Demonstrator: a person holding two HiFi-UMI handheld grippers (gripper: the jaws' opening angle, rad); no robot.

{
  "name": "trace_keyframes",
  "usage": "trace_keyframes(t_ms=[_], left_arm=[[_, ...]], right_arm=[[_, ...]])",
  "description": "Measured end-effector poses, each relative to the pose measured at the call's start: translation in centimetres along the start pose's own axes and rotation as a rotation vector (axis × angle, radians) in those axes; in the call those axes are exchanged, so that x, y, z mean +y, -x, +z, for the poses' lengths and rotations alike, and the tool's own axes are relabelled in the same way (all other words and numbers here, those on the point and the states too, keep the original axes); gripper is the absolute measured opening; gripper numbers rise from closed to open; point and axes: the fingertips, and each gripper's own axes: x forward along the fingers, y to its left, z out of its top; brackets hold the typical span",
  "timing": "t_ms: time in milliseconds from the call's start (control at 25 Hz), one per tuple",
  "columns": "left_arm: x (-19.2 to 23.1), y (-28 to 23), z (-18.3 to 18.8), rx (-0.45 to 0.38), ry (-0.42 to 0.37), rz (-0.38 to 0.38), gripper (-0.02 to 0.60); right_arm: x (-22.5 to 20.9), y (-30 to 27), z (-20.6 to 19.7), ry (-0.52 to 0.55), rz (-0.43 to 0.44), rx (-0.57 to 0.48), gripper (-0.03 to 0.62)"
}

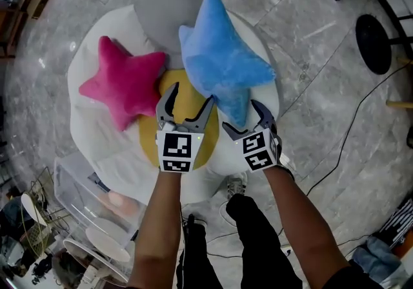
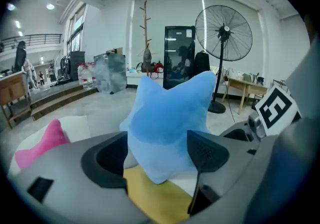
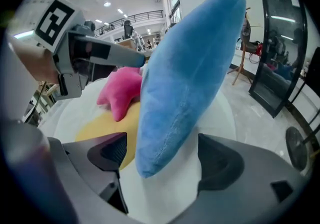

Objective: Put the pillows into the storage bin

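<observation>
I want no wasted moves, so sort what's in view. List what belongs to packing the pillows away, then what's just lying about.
Belongs to the job:
blue star pillow
pink star pillow
yellow pillow
clear storage bin
left tongs and right tongs, both open

Just lying about:
fan base
black cable
clutter beside the bin

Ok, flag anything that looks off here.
The blue star stands tipped up on one point, while the pink star lies flat beside it. The blue star's lowest point sits between the open jaws of the right gripper, not pinched. Nothing looks spilled or damaged.
</observation>
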Motion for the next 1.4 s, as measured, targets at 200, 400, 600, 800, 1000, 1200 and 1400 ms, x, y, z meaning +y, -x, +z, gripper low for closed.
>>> trace_keyframes(t_ms=[200,400,600,800,1000,1200,1400], left_arm=[[-1.2,-3.0,0.8,-0.009,-0.032,-0.075,0.376],[-2.8,-6.0,1.0,0.043,-0.015,-0.175,0.376],[-3.4,-7.2,1.1,0.088,-0.028,-0.216,0.340],[-3.3,-6.4,0.8,0.076,-0.030,-0.204,0.215],[-3.3,-5.2,1.2,0.039,-0.009,-0.207,0.141],[-3.6,-3.3,2.5,-0.001,-0.027,-0.210,0.127],[-3.1,0.0,2.9,-0.043,-0.007,-0.189,0.117]], right_arm=[[-1.1,-1.1,0.2,-0.014,-0.027,-0.035,0.379],[-2.4,-2.0,0.0,-0.058,-0.026,-0.016,0.298],[-2.9,-2.3,0.1,-0.047,-0.003,-0.016,0.262],[-2.6,-2.2,0.3,-0.013,-0.012,0.009,0.220],[-2.7,-1.6,0.8,-0.005,-0.039,-0.009,0.136],[-1.9,0.3,1.6,0.018,-0.050,-0.057,0.110],[0.4,2.4,2.5,0.095,-0.051,-0.083,0.110]])
